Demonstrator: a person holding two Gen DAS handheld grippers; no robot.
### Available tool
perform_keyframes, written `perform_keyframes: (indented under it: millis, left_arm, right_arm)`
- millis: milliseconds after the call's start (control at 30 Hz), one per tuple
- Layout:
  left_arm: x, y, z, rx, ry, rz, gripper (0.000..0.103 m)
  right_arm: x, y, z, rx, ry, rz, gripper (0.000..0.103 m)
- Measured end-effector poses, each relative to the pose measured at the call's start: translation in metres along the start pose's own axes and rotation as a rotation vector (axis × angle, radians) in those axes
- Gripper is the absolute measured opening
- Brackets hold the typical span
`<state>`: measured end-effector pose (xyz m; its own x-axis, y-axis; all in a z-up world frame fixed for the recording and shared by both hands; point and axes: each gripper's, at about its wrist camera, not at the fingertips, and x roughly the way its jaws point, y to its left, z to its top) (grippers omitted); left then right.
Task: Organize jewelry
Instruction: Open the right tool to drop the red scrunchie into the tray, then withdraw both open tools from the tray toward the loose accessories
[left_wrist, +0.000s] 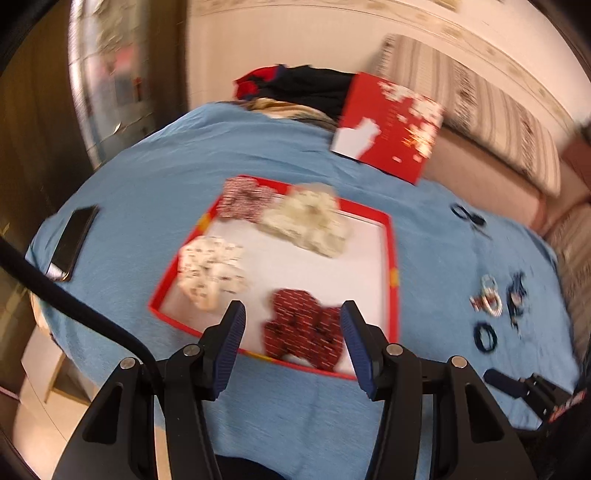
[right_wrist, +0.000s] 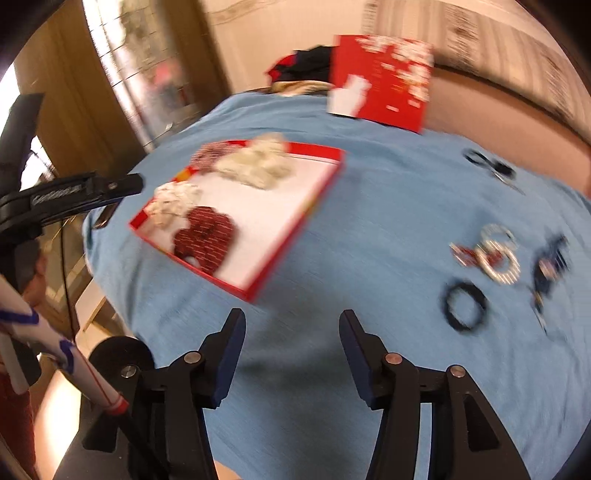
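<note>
A shallow red box (left_wrist: 391, 266) with a white floor lies on the blue cloth and holds several scrunchies: dark red (left_wrist: 303, 334), white spotted (left_wrist: 210, 271), cream (left_wrist: 306, 218) and red-white (left_wrist: 243, 197). My left gripper (left_wrist: 292, 317) is open and empty, hovering above the dark red scrunchie at the box's near edge. My right gripper (right_wrist: 291, 328) is open and empty over bare cloth, right of the box (right_wrist: 314, 206). Loose pieces lie at the right: a black hair tie (right_wrist: 465, 306), a red-and-white piece (right_wrist: 487, 254) and a dark blue piece (right_wrist: 550, 269).
The red box lid (left_wrist: 391, 122) leans at the far side by dark clothes (left_wrist: 303, 88). A phone (left_wrist: 72, 242) lies at the cloth's left edge. Black scissors (right_wrist: 491, 168) lie at the far right. The other gripper shows at the left of the right wrist view (right_wrist: 74, 192).
</note>
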<state>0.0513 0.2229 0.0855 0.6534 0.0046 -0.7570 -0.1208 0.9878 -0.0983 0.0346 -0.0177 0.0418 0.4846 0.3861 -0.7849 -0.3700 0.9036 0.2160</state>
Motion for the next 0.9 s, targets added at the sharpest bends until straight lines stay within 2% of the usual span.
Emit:
perform_keyframes:
  millis: [200, 433, 633, 900]
  left_arm:
    - [-0.011, -0.057, -0.017, 0.094, 0.002, -0.033, 0.052]
    - [-0.023, -0.102, -0.037, 0.183, 0.006, -0.046, 0.052]
    - [-0.031, -0.122, -0.05, 0.228, 0.009, -0.046, 0.052]
    - [-0.032, -0.129, -0.054, 0.251, 0.021, -0.039, 0.053]
  right_arm:
    - [-0.03, -0.056, -0.027, 0.157, -0.029, -0.05, 0.058]
    - [-0.058, -0.091, -0.048, 0.244, -0.066, -0.084, 0.06]
    - [-0.07, -0.104, -0.059, 0.277, -0.086, -0.097, 0.061]
    - [-0.08, -0.116, -0.067, 0.304, -0.107, -0.108, 0.062]
